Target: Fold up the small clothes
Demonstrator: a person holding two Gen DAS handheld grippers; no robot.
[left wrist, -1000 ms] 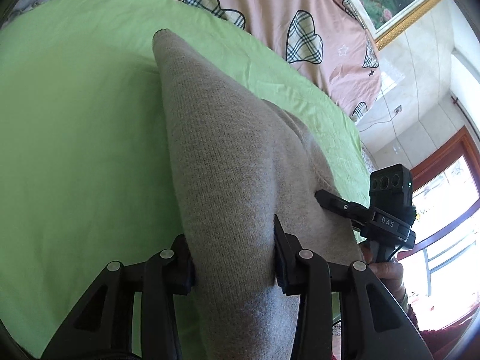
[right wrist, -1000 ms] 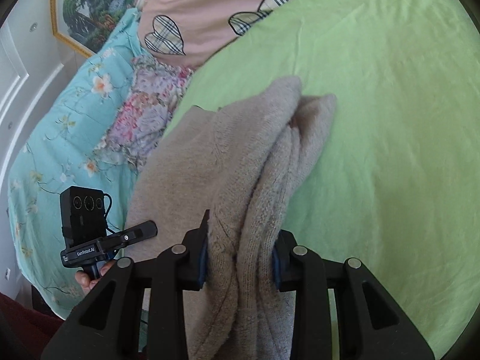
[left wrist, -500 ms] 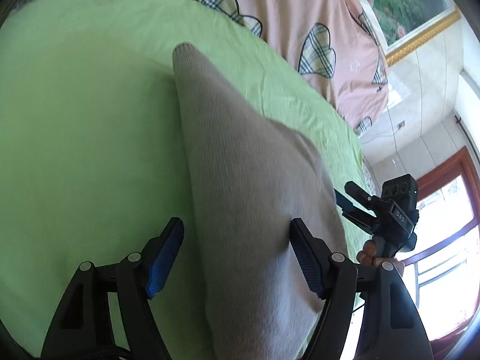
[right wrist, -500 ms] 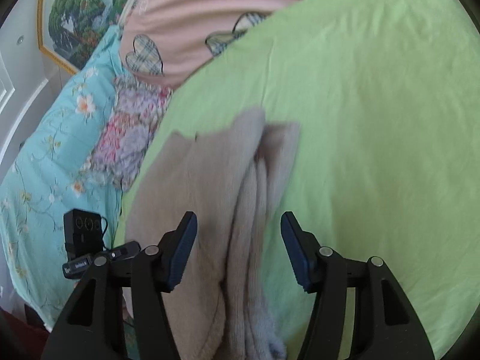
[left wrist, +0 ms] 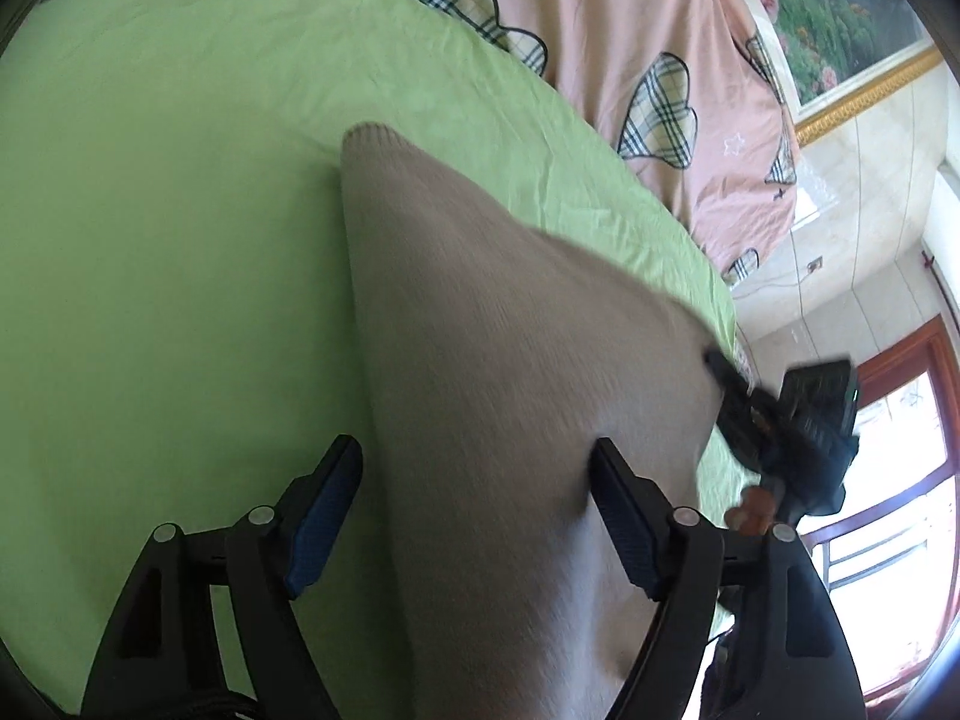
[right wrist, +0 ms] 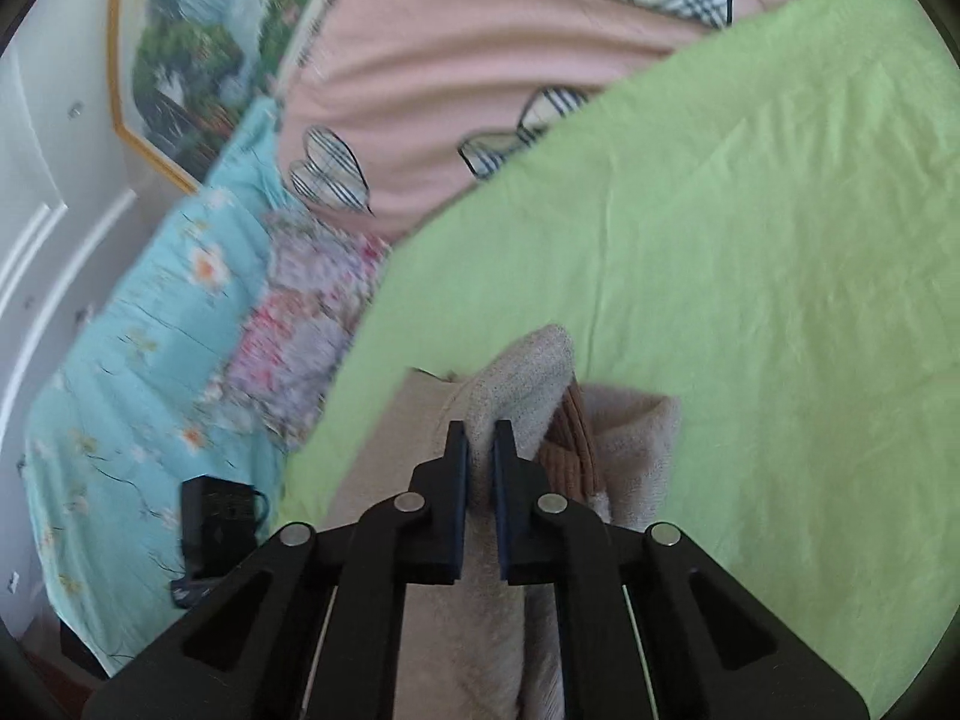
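Since a second ago both grippers released; right gripper [right wrist: 480, 456] now pinches the beige sweater [left wrist: 516, 396], left gripper [left wrist: 474, 498] opening around it.

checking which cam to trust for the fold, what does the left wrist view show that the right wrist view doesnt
Only the left wrist view: the left gripper, its jaws opening around a broad smooth panel of the beige knit garment without pinching it, and a window with a red-brown frame.

Only the right wrist view: the right gripper shut on a bunched fold of the garment, a brown ribbed part beside it, and a turquoise floral quilt.

Both: the green sheet, the pink cover with plaid hearts, a framed painting, and the other gripper at the edge.
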